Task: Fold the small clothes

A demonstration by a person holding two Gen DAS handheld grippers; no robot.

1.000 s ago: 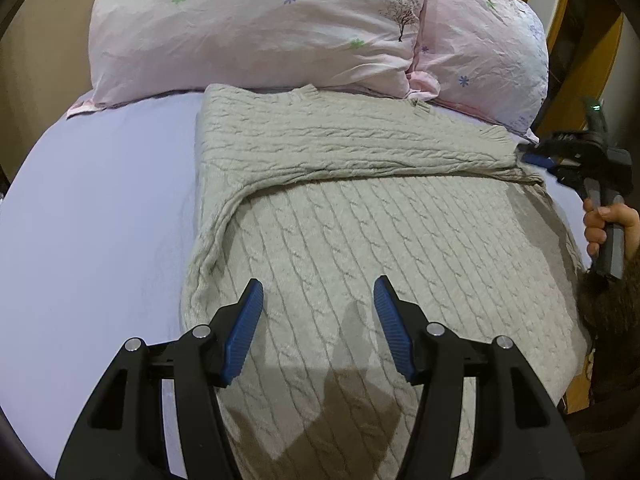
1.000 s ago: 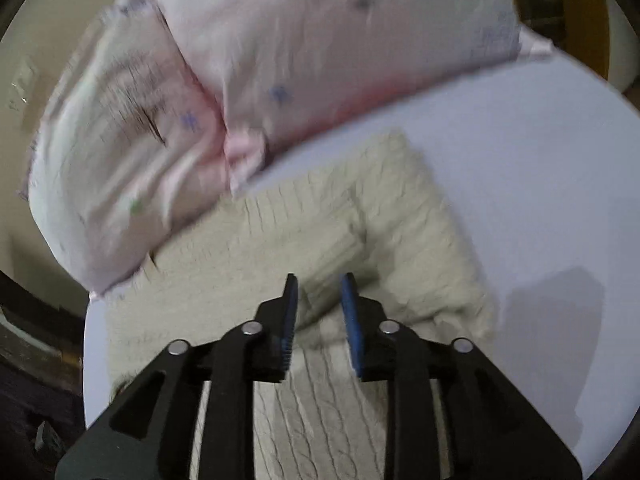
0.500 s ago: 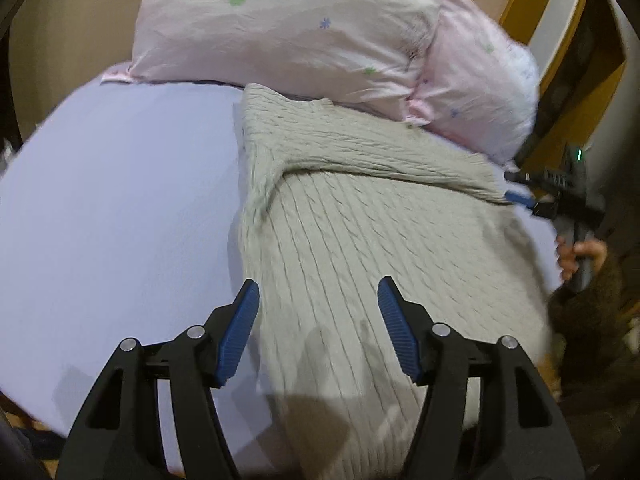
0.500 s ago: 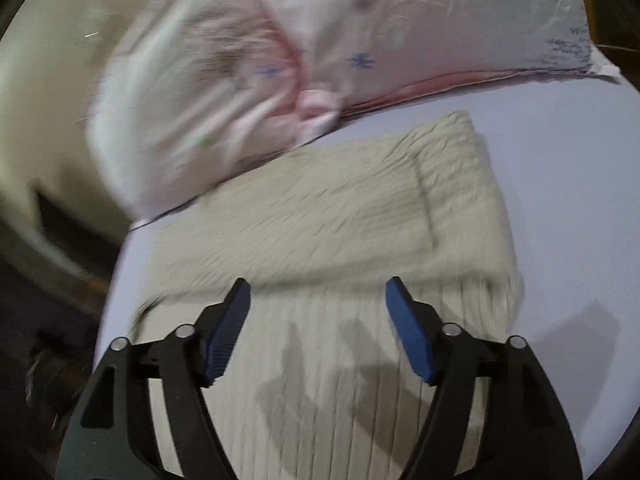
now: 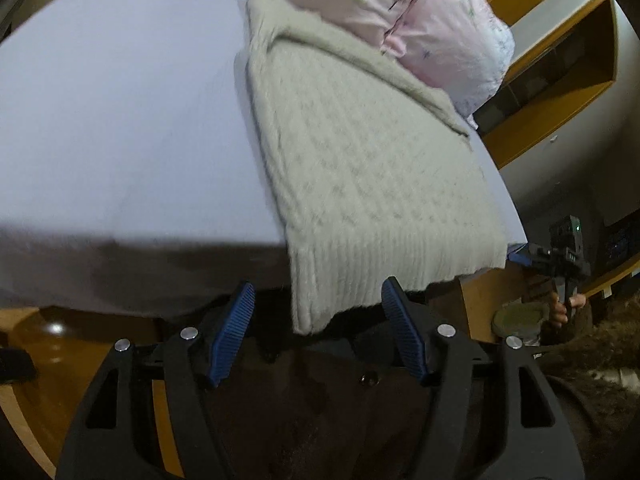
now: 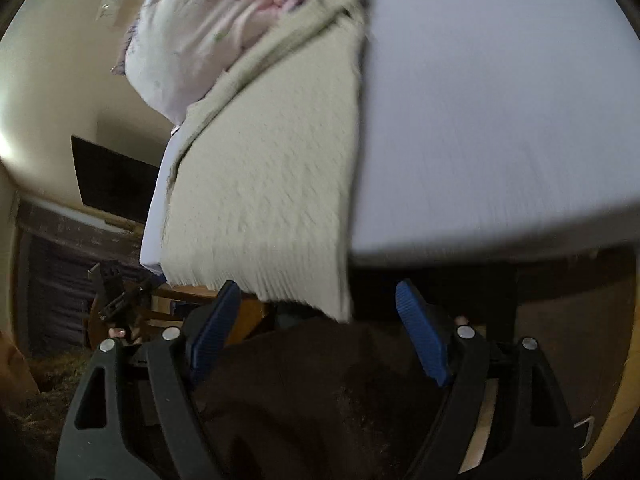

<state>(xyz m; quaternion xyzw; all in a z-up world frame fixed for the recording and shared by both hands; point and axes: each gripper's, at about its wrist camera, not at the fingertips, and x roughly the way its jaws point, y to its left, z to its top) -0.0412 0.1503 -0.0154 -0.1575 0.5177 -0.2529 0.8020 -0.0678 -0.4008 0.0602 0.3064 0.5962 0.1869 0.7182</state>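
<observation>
Left wrist view: at the left of the frame I see the lilac bed sheet, and low in the middle my left gripper with its jaws spread wide and nothing between them. Above it the cream cable-knit sweater lies flat on the bed, its ribbed hem hanging over the near edge, its top against the pink pillows at the upper right. At the far right I see the right gripper, just off the sweater's corner. In the right wrist view the sweater fills the centre-left, and the right gripper sits below its hem, jaws wide and empty.
</observation>
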